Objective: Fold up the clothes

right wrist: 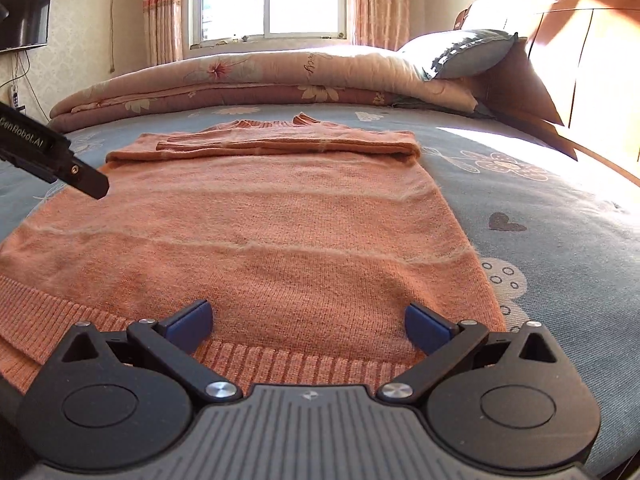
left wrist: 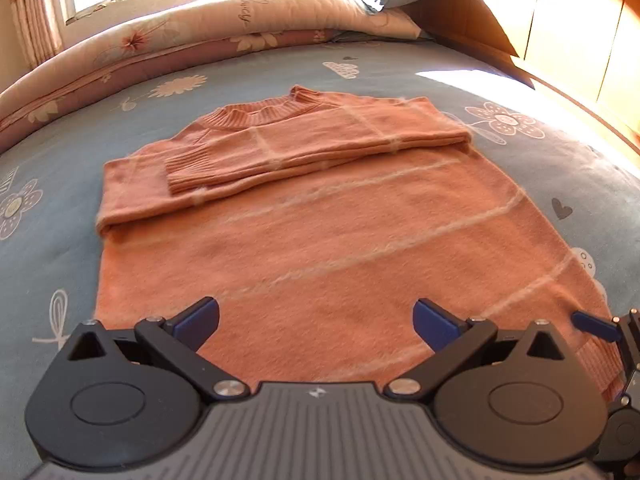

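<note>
Left wrist: one sweater (two sleeves folded across).

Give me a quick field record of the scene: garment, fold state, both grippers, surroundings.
garment: orange sweater, flat on the bed sheet
fold state: sleeves folded across the chest; body not yet folded
hem: ribbed hem nearest both tools
left hand-held gripper: open, over the lower sweater, holding nothing
right hand-held gripper: open, over the hem, holding nothing
surroundings: folded quilt and pillow beyond the collar
</note>
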Demonstrator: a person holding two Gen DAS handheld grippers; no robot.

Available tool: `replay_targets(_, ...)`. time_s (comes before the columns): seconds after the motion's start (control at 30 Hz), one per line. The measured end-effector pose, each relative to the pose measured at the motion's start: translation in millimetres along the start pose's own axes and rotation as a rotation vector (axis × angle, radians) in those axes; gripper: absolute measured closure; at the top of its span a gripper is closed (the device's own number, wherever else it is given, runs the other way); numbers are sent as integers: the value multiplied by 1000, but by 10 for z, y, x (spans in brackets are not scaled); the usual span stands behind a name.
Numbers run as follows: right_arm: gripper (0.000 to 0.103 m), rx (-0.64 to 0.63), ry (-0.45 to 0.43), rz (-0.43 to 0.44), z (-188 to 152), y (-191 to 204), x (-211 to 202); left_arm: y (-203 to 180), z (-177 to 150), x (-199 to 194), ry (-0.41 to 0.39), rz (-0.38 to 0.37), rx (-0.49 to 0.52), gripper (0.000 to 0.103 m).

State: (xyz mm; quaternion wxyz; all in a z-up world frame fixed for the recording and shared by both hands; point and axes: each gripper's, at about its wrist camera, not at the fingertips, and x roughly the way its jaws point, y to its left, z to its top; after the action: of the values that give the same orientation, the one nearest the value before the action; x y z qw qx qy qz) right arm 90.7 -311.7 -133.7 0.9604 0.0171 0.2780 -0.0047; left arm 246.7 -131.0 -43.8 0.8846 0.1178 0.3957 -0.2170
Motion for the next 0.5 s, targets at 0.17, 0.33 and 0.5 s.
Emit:
replay_targets(0.17, 0, -1, 17, 23, 16, -49, -2, -707, 687, 640, 63, -134, 57, 1)
replay_targets(0.33, 0, -14, 19, 48, 5, -78, -24, -1251, 1024, 1245, 114, -134, 142, 1)
replay_targets(0.5, 0, -22, 21, 71, -2, -105, -43, -1413, 1126, 1519, 150, -139, 136, 1)
